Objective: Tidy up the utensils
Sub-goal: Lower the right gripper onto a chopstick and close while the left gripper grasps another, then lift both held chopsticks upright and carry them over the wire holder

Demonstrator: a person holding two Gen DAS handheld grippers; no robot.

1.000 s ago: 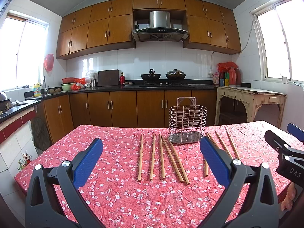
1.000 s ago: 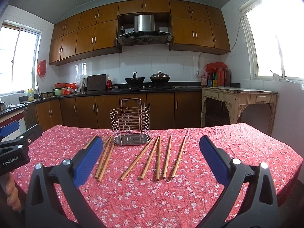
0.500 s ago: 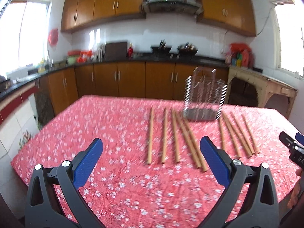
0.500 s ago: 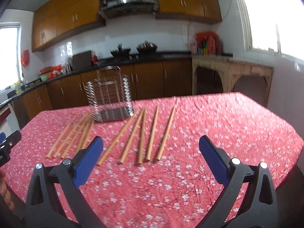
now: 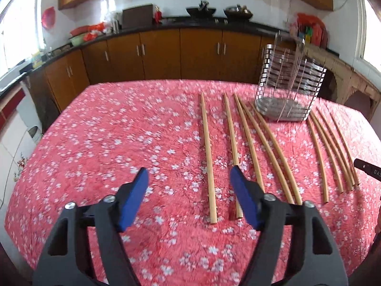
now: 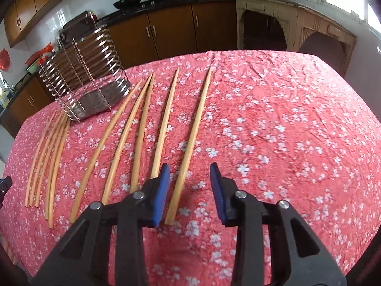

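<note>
Table (image 5: 100, 128) wears a red cloth with small white blossoms, wrinkled, matte. Nine chopsticks lie flat on it, pale wood, slim, round, tapering toward the far tips. Five sit in a loose fan (image 5: 247, 140), four in a tighter bunch (image 5: 333, 150) to the right in the left wrist view. Between the two groups, at the far ends, stands the utensil holder (image 5: 288, 83): shiny metal bands stacked as a cage, perforated base, upright, empty as far as visible, blurred.

Left gripper (image 5: 188, 181): black plastic arms, blue flat pads, silver rivets. Jaws have just been closing and stand apart; the leftmost chopstick (image 5: 207, 152) shows in the gap, pads not on it. Its right pad overlaps the next stick's near end in view; contact cannot be told.

Right gripper (image 6: 189, 175): same build, jaws have just been closing, narrow gap left. The rightmost chopstick (image 6: 190, 143) runs into the gap close by the left pad, not clamped.

Behind: brown wood cabinets (image 5: 166, 54), dark counter, two woks, white tile. The other gripper's black tip (image 5: 366, 171) pokes in at the right edge.
</note>
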